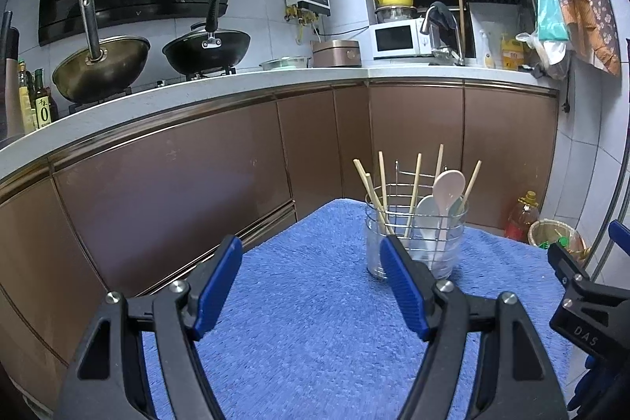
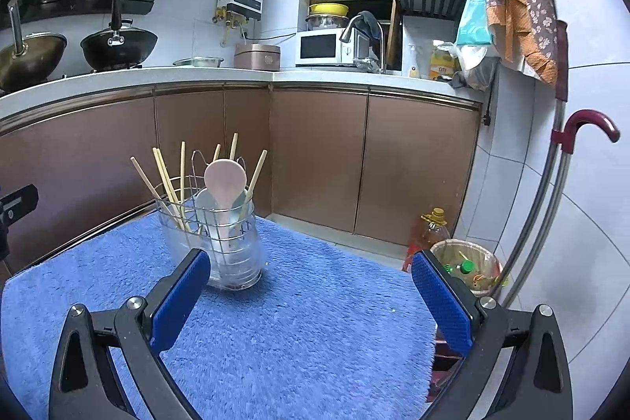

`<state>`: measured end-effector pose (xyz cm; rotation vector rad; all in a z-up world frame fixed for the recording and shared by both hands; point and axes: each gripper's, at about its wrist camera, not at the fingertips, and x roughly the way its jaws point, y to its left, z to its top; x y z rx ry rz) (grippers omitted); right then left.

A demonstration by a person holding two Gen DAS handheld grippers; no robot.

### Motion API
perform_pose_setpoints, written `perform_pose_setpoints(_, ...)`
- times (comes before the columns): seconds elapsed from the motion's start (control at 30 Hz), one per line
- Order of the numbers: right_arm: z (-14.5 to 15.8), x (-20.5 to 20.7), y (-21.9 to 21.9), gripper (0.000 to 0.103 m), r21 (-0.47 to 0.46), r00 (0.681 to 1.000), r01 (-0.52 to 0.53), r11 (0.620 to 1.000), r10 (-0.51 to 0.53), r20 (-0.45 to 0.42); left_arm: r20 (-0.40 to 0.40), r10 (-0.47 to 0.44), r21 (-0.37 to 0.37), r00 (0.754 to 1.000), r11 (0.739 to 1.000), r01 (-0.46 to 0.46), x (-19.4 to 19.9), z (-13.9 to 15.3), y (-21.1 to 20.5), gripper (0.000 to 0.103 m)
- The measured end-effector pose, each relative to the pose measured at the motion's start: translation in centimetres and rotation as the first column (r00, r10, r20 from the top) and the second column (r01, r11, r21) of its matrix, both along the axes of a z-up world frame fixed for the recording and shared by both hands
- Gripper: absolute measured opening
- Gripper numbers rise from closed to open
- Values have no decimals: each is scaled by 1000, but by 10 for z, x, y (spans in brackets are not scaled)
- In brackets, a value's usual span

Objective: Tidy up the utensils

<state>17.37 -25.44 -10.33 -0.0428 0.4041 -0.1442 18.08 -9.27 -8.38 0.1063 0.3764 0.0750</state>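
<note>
**Utensils gathered in one holder on a blue-covered desk**

Kitchen surroundings are seen in both views: brown cabinet doors under a white counter [image 1: 220,85], two woks on the stove, a white microwave [image 1: 397,38] and a tall tap [image 1: 441,22] further along. Nearer the cameras, a desk is covered by a shaggy blue towel [image 1: 315,302], thick and looped in texture.

One utensil holder [image 1: 413,239] is stood on the towel, towards its far side. It is made of a round wire frame around a clear, cylindrical plastic cup. Six pale wooden chopsticks [image 1: 382,180] are counted in it, straight and thin, leaning outward in different directions. Three spoons are also seen inside: a pink spoon [image 2: 225,180] with a smooth oval bowl pointing up, a white spoon [image 1: 428,219] beside it, and a pale green one largely hidden behind them. No utensil is seen lying loose on the towel.

The left gripper [image 1: 311,286] is held above the towel with its fingers [image 1: 220,286] spread wide; nothing is held between them. In its own view the right-hand finger overlaps the holder's lower edge, though contact cannot be told. The right gripper [image 2: 311,298] is likewise spread wide and holds nothing, the holder standing just beyond its left finger. Each finger is black plastic with a ribbed blue pad. By the wall, a bottle of oil [image 2: 433,231] and a lined bin [image 2: 468,262] are stood on the floor.
</note>
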Motion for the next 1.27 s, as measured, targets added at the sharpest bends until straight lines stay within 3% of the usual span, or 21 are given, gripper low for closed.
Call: perform_pose_setpoints(1.27,56,-80,38,103,-50,997,-24,998,27,73,93,24,-77,995,997,-17,-78,36,48,71)
